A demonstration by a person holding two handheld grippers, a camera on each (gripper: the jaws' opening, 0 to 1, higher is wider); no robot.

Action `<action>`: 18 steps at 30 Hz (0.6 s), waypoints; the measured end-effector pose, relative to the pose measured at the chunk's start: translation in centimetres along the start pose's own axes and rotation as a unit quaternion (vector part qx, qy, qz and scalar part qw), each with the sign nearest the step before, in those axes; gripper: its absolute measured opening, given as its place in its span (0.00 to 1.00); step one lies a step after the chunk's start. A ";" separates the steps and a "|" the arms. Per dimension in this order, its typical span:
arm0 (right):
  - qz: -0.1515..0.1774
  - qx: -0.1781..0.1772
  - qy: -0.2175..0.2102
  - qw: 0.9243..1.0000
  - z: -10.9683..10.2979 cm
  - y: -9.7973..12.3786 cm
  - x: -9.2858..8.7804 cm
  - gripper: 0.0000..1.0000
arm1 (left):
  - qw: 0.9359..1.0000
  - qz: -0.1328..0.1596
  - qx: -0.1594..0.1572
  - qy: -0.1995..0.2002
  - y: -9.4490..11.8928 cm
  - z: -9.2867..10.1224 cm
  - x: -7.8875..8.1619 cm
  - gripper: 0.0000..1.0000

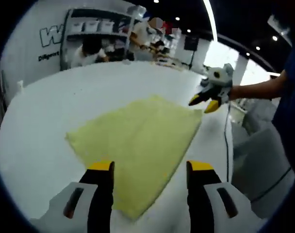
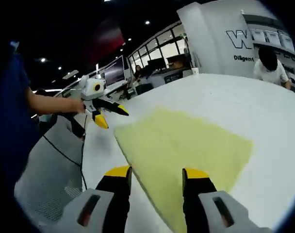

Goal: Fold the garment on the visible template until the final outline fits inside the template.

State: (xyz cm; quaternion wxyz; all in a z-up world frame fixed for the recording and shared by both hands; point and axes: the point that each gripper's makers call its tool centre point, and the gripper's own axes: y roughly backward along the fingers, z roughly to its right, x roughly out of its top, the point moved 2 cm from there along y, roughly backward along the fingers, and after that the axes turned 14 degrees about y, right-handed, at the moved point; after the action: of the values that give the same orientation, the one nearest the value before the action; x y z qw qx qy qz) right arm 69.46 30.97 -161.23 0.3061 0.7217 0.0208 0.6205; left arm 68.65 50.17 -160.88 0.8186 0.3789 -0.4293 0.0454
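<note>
A pale yellow garment (image 1: 138, 143) lies flat on the white table (image 1: 65, 97), folded into a rough four-sided shape. My left gripper (image 1: 150, 167) hovers above its near edge, open, with nothing between the yellow-tipped jaws. The right gripper (image 1: 205, 103) shows in the left gripper view, held in a hand just off the garment's far right corner. In the right gripper view the garment (image 2: 186, 145) spreads ahead, and my right gripper (image 2: 156, 172) is open over its near corner. There the left gripper (image 2: 108, 114) hangs by the garment's left corner, jaws apart. No template outline is visible.
A black cable (image 1: 228, 141) runs down the table's right side. Grey chairs (image 2: 50, 179) stand beside the table edge. A person (image 1: 89, 51) bends at shelves (image 1: 99, 29) beyond the far end of the table. Monitors (image 2: 113, 70) stand behind the table.
</note>
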 end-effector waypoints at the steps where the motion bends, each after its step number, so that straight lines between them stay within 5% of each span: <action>1: 0.005 0.002 0.020 1.000 0.4 -0.9 0.6 0.50 | 1.000 -0.003 -0.002 -0.010 -0.4 -0.5 0.2 0.59; 10: -0.026 0.044 0.093 0.994 1.5 -7.5 2.8 0.43 | 0.996 -0.042 -0.018 -0.073 -6.3 -1.5 2.4 0.51; 15: -0.056 0.092 0.125 0.986 0.8 -9.4 1.8 0.42 | 0.991 -0.074 -0.043 -0.100 -8.1 -1.5 1.8 0.51; 18: -0.062 0.106 0.126 0.984 0.5 -10.3 1.2 0.49 | 0.987 -0.091 -0.054 -0.117 -8.8 -1.0 1.4 0.52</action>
State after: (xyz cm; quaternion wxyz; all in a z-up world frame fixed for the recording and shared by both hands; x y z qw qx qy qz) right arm 73.83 39.61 -165.06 0.2606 0.6638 0.1700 0.6801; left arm 73.70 44.22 -165.27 0.7828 0.3743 -0.4876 -0.0971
